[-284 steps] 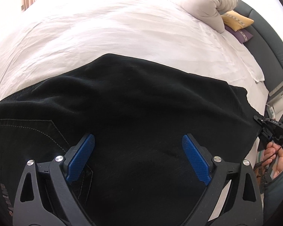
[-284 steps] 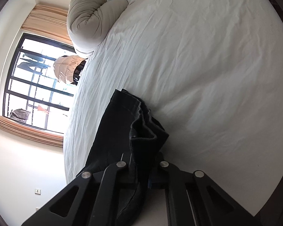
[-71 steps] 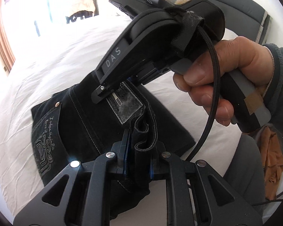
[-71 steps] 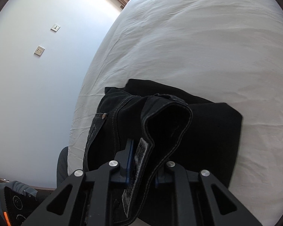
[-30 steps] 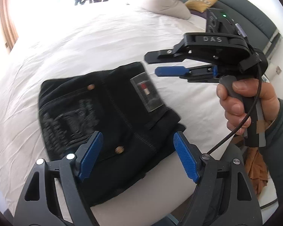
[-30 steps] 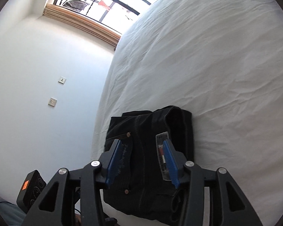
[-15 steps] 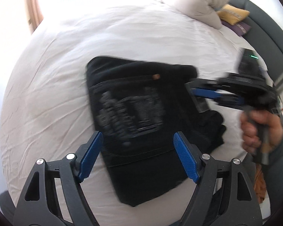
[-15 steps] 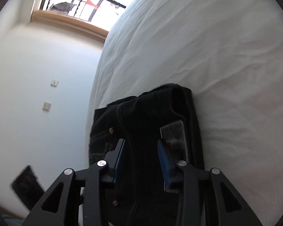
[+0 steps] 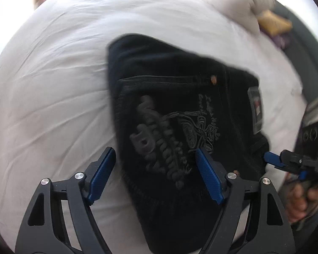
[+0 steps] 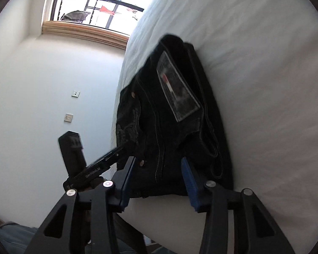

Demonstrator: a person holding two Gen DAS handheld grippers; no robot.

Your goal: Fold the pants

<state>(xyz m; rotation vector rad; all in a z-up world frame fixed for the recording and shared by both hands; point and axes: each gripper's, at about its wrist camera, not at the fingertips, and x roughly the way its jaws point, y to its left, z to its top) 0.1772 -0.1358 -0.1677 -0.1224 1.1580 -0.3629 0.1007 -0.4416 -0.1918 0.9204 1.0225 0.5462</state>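
The black pants [image 9: 180, 105] lie folded into a compact bundle on the white bed, back pocket embroidery and waist label facing up. My left gripper [image 9: 156, 175] is open above the bundle's near edge, holding nothing. My right gripper [image 10: 159, 182] is open at the bundle's end by the bed's edge, its blue pads either side of the pants [image 10: 169, 116] without closing on them. The right gripper also shows in the left wrist view [image 9: 286, 163] at the far right, beside the bundle. The left gripper shows in the right wrist view [image 10: 108, 158], low at the left.
The white bed sheet [image 9: 53, 84] spreads around the bundle. A rolled beige duvet [image 9: 239, 2] and a yellow cushion [image 9: 273, 23] lie near the dark headboard. A window [image 10: 99, 2] and a white wall with sockets [image 10: 69, 117] stand beyond the bed's edge.
Both grippers let go of the folded pants about two seconds ago and opened. Since then the left gripper has swung over the bundle and the right one has dropped to its end.
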